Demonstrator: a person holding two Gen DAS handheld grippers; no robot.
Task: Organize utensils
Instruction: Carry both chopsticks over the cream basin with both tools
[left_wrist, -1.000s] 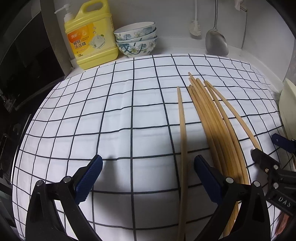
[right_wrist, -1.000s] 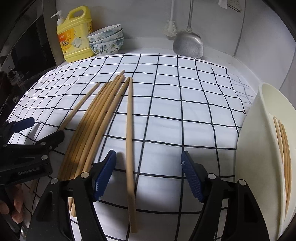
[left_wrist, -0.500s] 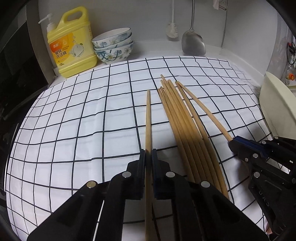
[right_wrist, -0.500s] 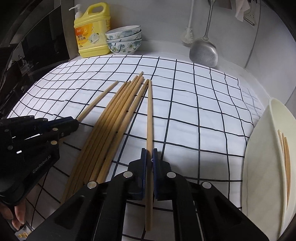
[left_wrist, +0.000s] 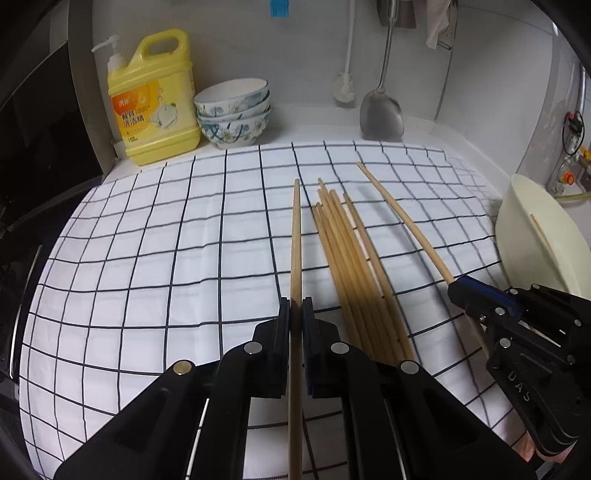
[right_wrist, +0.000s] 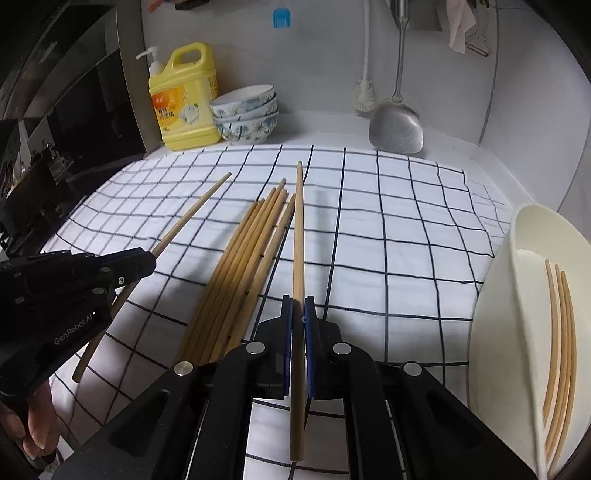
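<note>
A white cloth (left_wrist: 155, 258) with a dark grid covers the counter under me. At its right edge sits a cream tray (right_wrist: 517, 295) with a few chopsticks (right_wrist: 561, 332) already lying in it. Far back against the wall stand a yellow soap bottle (left_wrist: 155, 107), a stack of bowls (left_wrist: 234, 110) just right of it, and a hanging metal spatula (left_wrist: 382, 114).

A loose bundle of chopsticks (left_wrist: 354, 280) lies in the middle of the cloth, pointing away from me. My left gripper (left_wrist: 295, 314) is clamped on one chopstick (left_wrist: 295, 236) left of the bundle — my right gripper (right_wrist: 299, 314) is clamped on another chopstick (right_wrist: 298, 236) at the bundle's right side. Both sticks run straight out between the blue pads (right_wrist: 310, 332), far tips off the cloth.
</note>
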